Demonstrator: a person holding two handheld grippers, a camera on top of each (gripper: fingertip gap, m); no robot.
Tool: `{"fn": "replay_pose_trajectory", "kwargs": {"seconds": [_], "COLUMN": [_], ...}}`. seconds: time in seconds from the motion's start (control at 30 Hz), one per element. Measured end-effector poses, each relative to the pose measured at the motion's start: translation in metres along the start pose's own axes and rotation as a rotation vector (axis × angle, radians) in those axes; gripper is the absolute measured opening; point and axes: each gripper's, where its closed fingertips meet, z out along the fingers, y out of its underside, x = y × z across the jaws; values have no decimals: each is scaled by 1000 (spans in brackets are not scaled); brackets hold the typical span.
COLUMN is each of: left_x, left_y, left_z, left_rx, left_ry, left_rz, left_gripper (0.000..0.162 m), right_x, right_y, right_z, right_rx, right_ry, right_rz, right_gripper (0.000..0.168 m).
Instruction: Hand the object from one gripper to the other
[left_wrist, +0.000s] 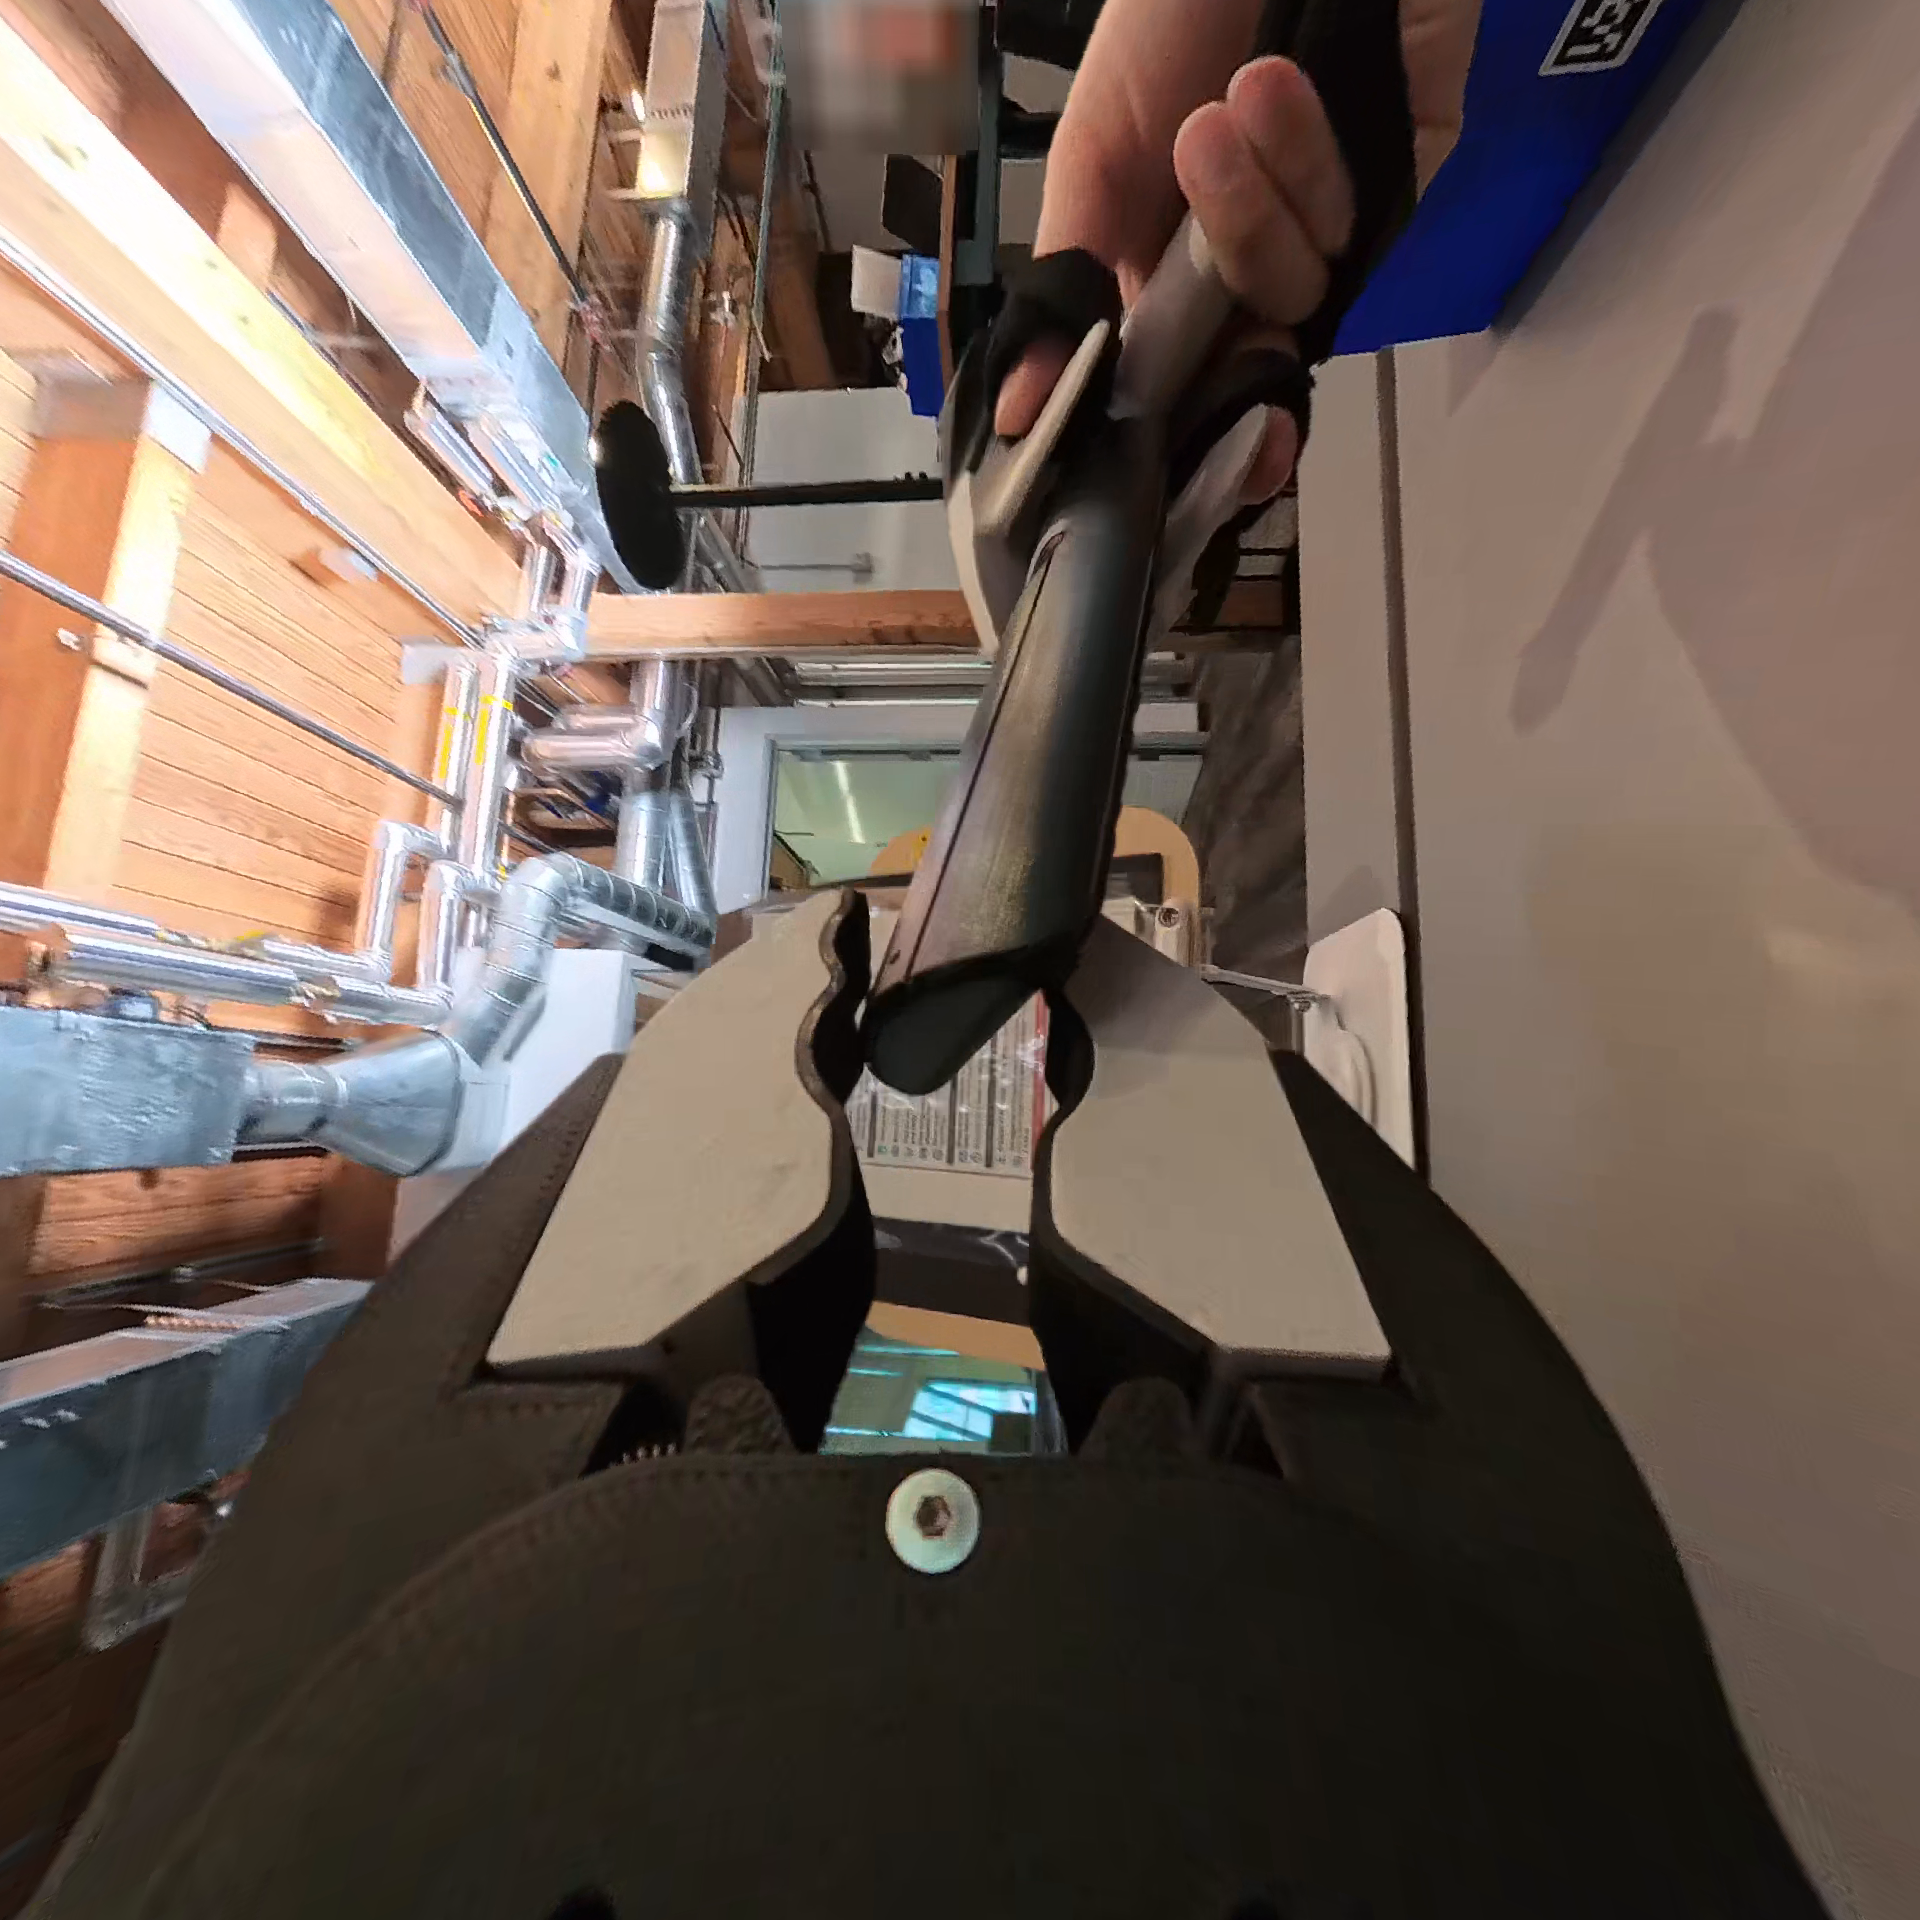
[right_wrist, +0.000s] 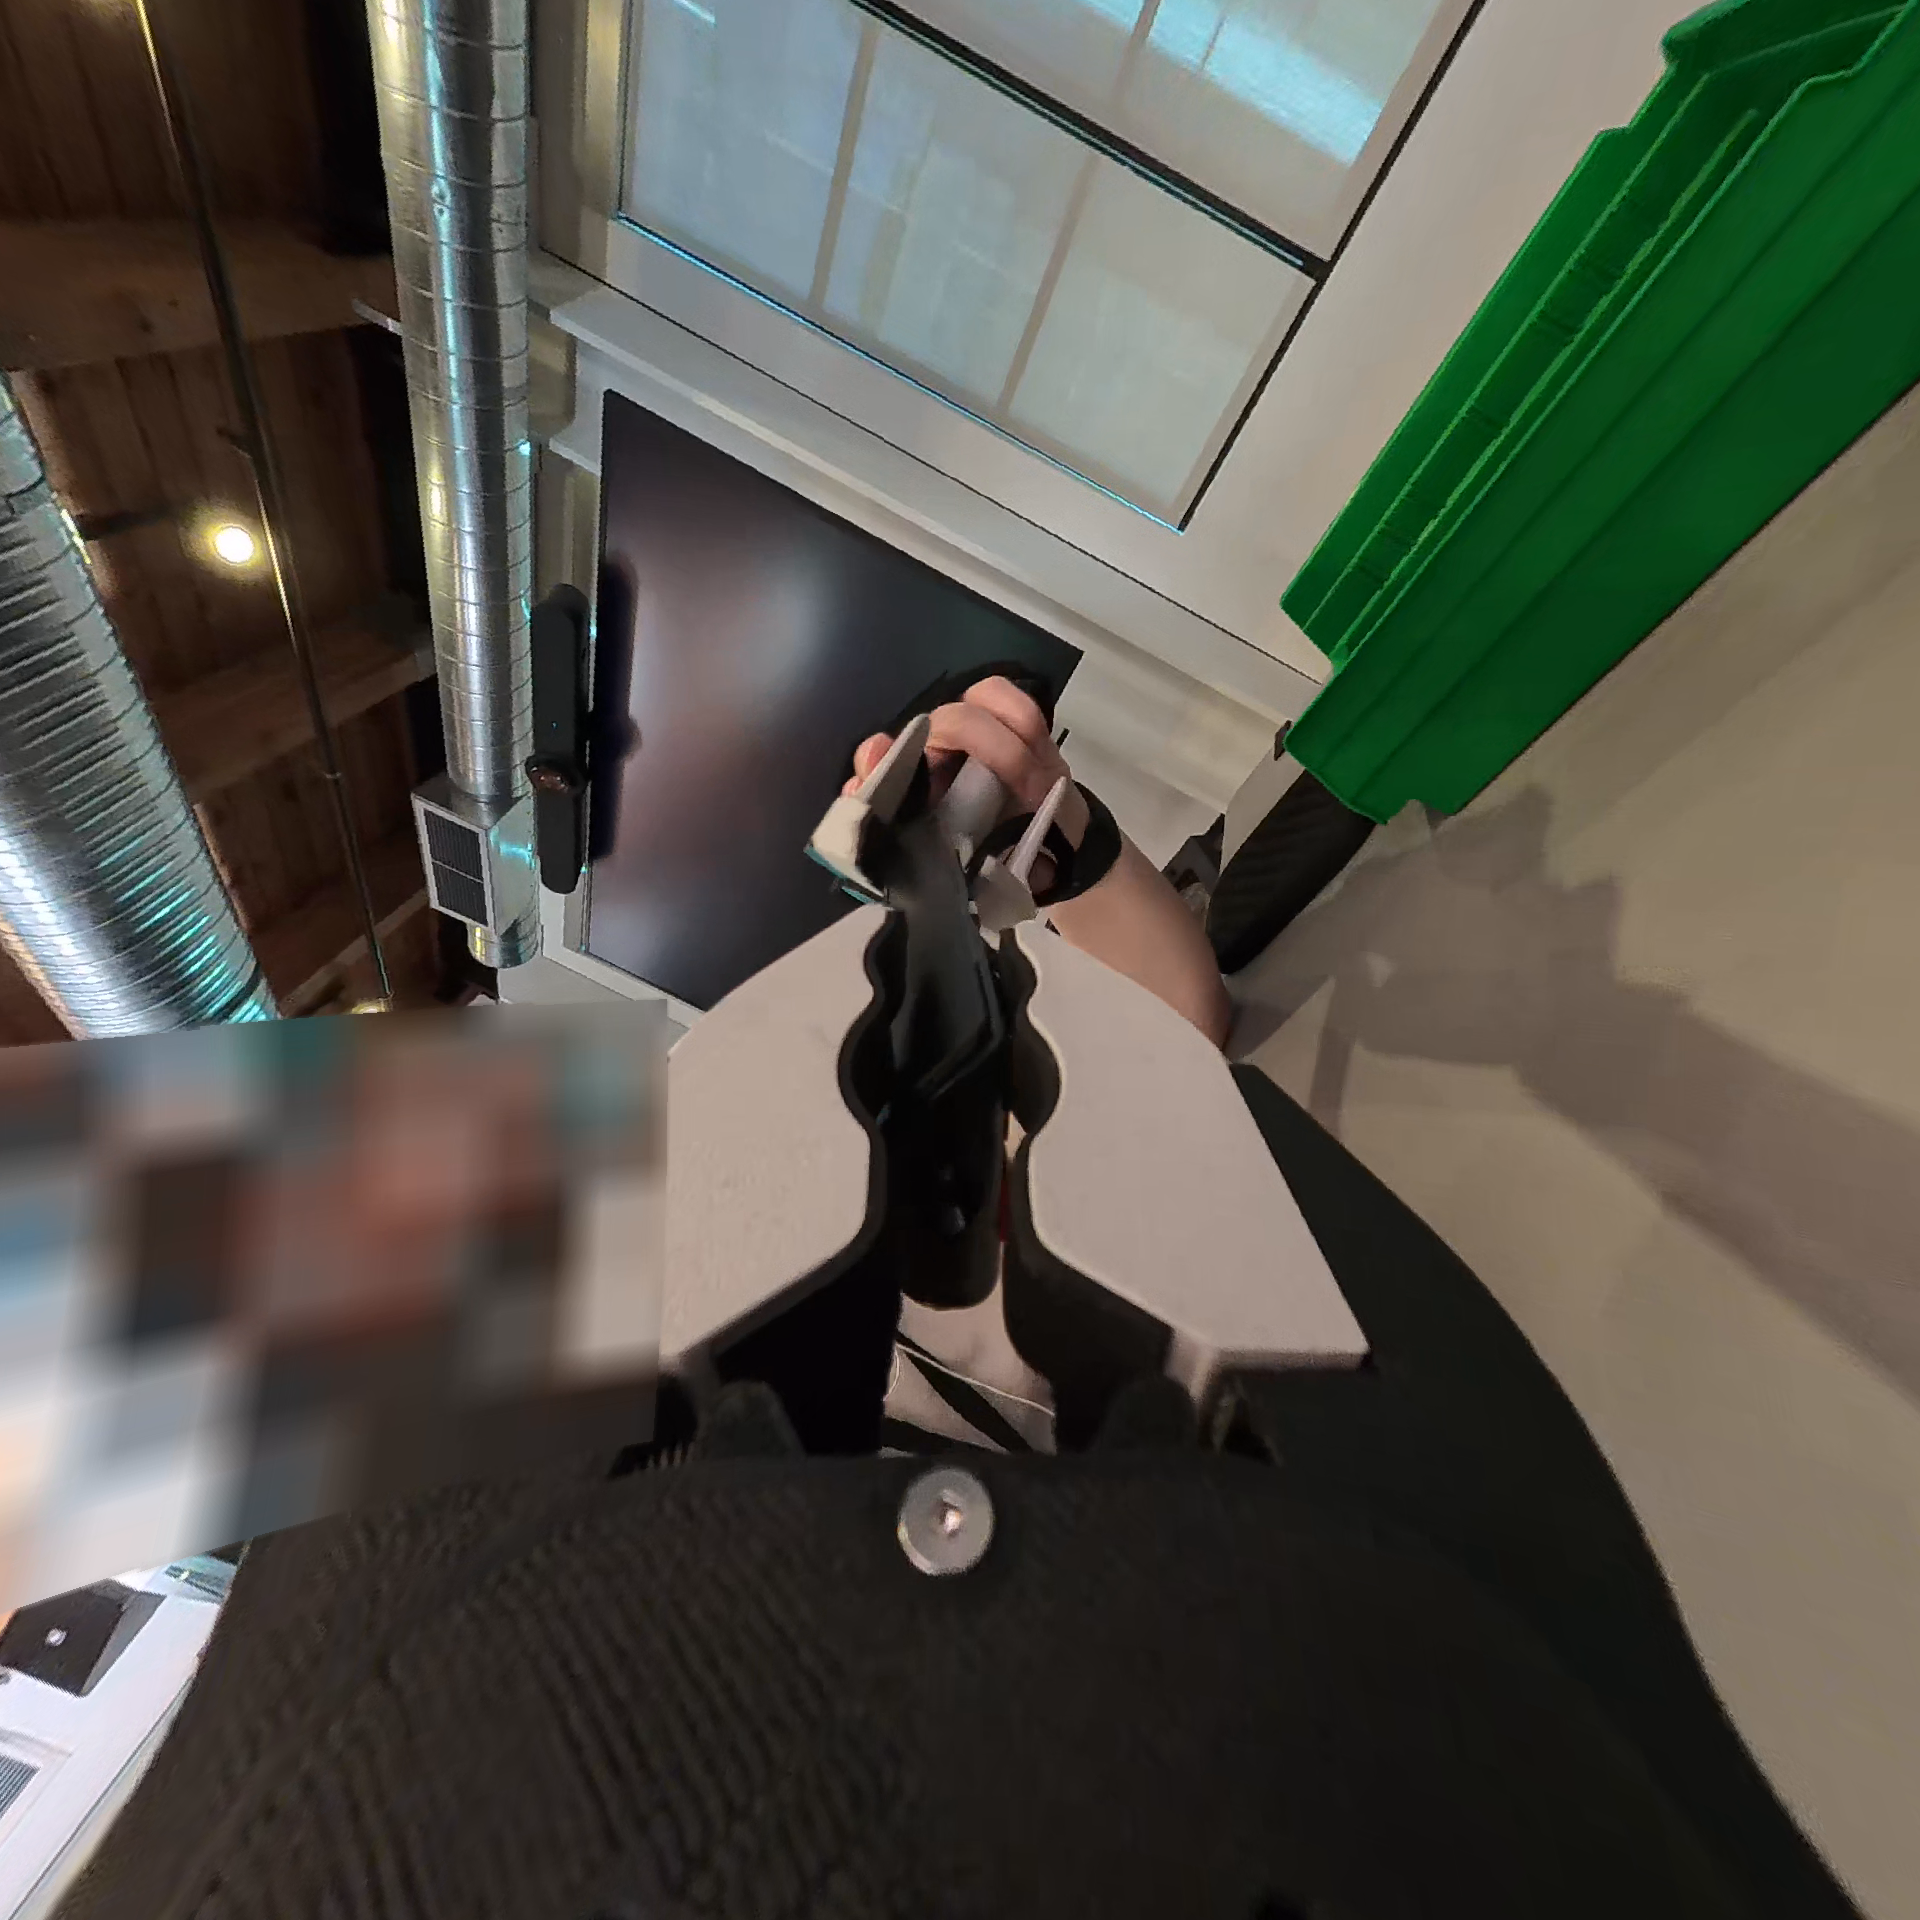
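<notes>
Left wrist view: the black tool (left_wrist: 1023, 790) spans both grippers. The right gripper (right_wrist: 940, 1049) clamps it; the left gripper (left_wrist: 951, 1023) has fingers (left_wrist: 727, 1091) parted around its end. Mid-handover, I judge; next, left closes, right lets go

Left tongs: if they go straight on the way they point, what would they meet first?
The long black object, whose end lies between their tips; probably next the right tongs.

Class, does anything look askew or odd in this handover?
The black tool sits slanted. The right gripper holds it, and its free end enters the left gripper crookedly, nearer one finger than the other rather than centred. Nothing looks damaged.
</notes>
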Motion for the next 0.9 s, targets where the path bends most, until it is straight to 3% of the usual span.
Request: {"fn": "replay_pose_trajectory", "kwargs": {"seconds": [0.4, 0.53, 0.67, 0.9], "left_x": [22, 49, 60, 50], "left_y": [-37, -55, -70, -59], "left_z": [5, 10, 15, 20], "left_rx": [110, 145, 152, 104], "left_ry": [5, 99, 150, 201], "left_rz": [176, 196, 129, -114], "left_gripper": [30, 23, 21, 21], "right_x": [16, 27, 40, 48], "right_y": [1, 0, 1, -14], "right_z": [-13, -19, -22, -25], "right_rx": [4, 15, 12, 79], "right_ry": [21, 66, 124, 184], "right_rz": [53, 72, 96, 31], "right_gripper": [17, 13, 13, 20]}}
